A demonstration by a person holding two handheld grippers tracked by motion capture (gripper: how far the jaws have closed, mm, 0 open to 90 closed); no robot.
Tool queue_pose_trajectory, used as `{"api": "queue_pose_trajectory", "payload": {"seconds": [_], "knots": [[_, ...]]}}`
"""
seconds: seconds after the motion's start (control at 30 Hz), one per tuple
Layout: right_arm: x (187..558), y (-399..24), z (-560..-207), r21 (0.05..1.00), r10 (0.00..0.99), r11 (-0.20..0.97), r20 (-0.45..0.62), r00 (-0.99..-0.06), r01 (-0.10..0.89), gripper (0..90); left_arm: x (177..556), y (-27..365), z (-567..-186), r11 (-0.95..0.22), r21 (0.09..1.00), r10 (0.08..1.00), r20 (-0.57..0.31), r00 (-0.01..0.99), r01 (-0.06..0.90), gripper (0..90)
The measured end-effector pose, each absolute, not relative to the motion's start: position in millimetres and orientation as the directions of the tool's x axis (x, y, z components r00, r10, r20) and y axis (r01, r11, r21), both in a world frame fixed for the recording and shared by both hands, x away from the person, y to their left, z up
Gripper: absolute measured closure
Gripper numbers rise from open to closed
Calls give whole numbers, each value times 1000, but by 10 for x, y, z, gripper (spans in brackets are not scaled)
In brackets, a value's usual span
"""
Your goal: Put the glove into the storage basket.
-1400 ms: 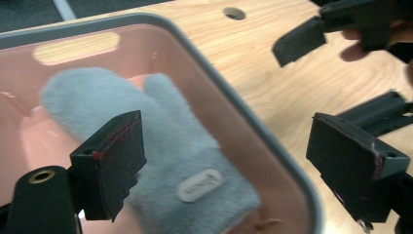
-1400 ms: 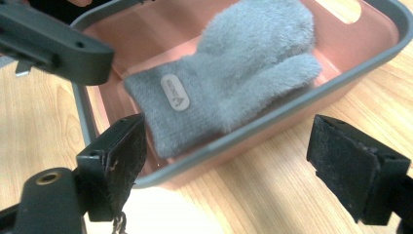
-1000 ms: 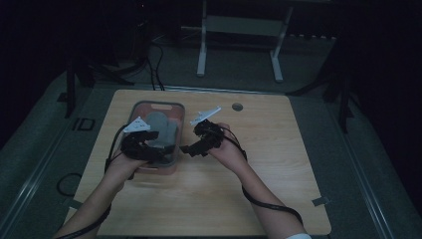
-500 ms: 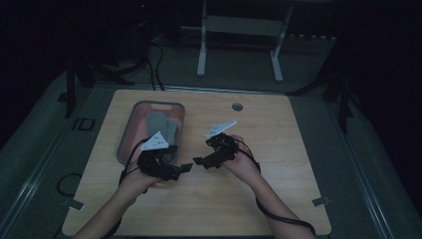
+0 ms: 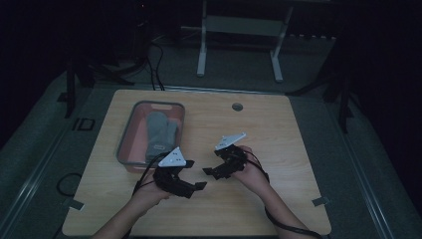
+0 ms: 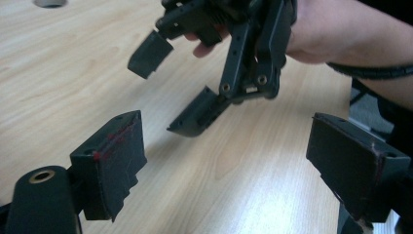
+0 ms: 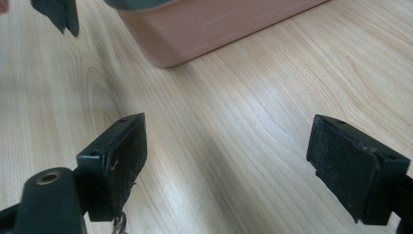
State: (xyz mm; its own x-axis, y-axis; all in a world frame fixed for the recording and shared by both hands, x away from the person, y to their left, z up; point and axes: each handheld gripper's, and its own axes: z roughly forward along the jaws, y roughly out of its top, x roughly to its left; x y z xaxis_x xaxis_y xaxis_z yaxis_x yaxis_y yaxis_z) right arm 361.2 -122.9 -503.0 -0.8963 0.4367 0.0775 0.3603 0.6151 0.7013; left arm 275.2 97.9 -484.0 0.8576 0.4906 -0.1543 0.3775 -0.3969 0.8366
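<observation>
A pink bin (image 5: 128, 133) sits on the left half of the wooden table (image 5: 278, 129). Inside it lies a grey mitten-like cloth (image 5: 158, 133). My left gripper (image 5: 194, 186) hovers just in front of the bin's near right corner. It is open and holds nothing, its jaws wide apart in the left gripper view (image 6: 234, 165). My right gripper (image 5: 213, 164) faces it from the right, a short gap between them. It is open and empty too (image 7: 236, 165). The left gripper view shows the right gripper (image 6: 195, 83) close ahead, jaws spread.
The bin's pink wall (image 7: 219, 29) stands just ahead of the right gripper. A round cable hole (image 5: 237, 106) sits near the table's far edge. Cables trail from both grippers over the near edge. A white frame (image 5: 239, 40) stands on the floor beyond the table.
Both grippers have drawn back from over the bin toward the near side of the table. The grey cloth stays in the bin.
</observation>
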Motion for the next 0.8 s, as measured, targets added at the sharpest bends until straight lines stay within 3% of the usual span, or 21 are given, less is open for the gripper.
{"api": "queue_pose_trajectory", "payload": {"seconds": [0.8], "knots": [[3397,-1735,-5535,696,432,632,47,-901,340,143,2661,678,-5336,-470,798,421,-173,890,377,145]]}}
